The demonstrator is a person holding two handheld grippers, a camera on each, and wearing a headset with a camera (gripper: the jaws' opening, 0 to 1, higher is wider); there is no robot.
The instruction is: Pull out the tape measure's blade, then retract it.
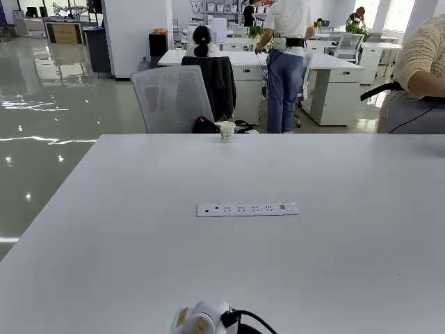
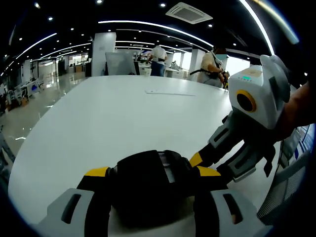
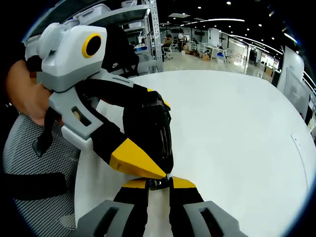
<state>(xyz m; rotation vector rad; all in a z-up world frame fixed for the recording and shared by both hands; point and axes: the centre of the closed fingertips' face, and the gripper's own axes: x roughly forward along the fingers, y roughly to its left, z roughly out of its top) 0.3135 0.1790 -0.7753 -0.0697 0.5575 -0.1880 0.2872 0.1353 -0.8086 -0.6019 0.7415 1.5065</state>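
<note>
A black tape measure sits between the yellow-tipped jaws of my left gripper, which is shut on its case just above the white table. In the right gripper view the same tape measure is held by the left gripper coming in from the left. My right gripper is shut on the small blade tip at the case's mouth. Hardly any blade shows between case and jaws. The right gripper meets the case from the right. A gripper's white top peeks over the near table edge.
A white power strip lies flat mid-table and a paper cup stands at the far edge. Beyond are a grey mesh chair, desks and several people. A person's arm is at the far right.
</note>
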